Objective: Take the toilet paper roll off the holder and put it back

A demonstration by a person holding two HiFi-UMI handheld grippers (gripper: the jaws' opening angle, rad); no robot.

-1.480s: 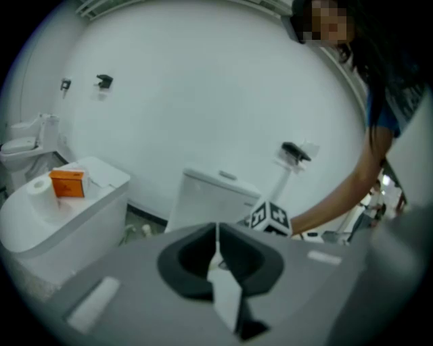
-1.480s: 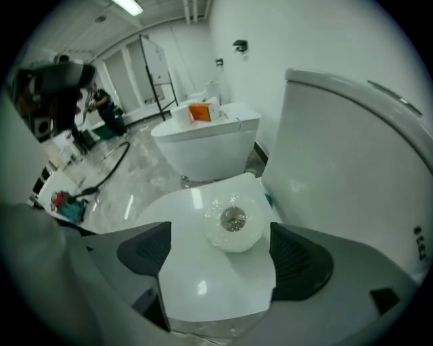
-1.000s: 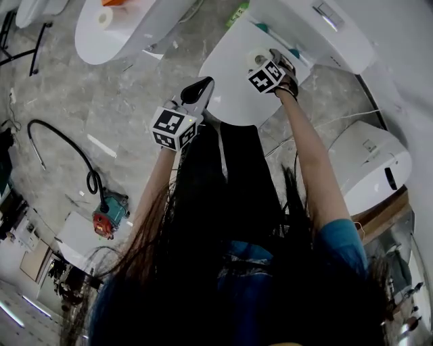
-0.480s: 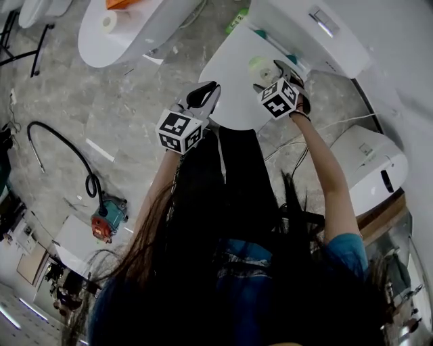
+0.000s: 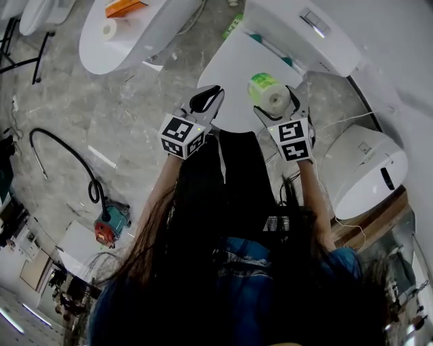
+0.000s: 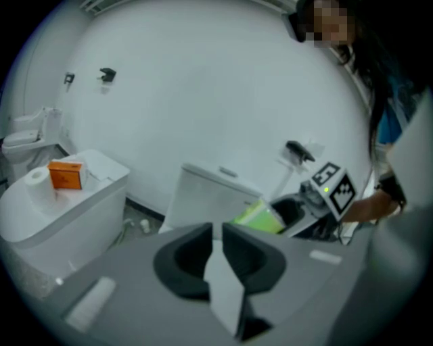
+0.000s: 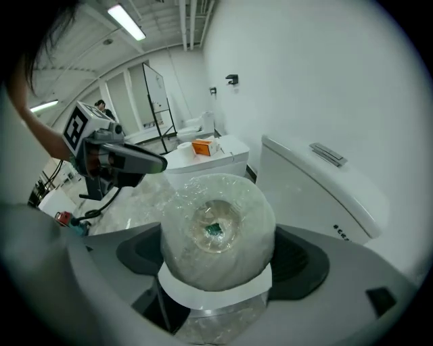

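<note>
The toilet paper roll [image 5: 268, 92], wrapped in clear plastic with a green band, sits between the jaws of my right gripper [image 5: 277, 105], which is shut on it. In the right gripper view the roll [image 7: 218, 226] faces me end-on and fills the space between the black pads. It hangs in the air over the white toilet lid [image 5: 226, 67], apart from the holder rod [image 5: 273, 47] with teal ends by the cistern. My left gripper [image 5: 205, 100] hovers left of the roll, shut with nothing in it. The left gripper view shows the green-banded roll [image 6: 259, 217] ahead.
The white cistern [image 5: 304, 30] stands behind the lid. A second toilet [image 5: 135, 34] at the upper left carries an orange box [image 5: 120, 8] and a spare roll [image 5: 108, 28]. A black hose [image 5: 61, 145] and a small machine [image 5: 108, 219] lie on the floor to the left.
My right gripper has drawn back from the holder towards the person, and the roll has come away with it. The left gripper has hardly moved.
</note>
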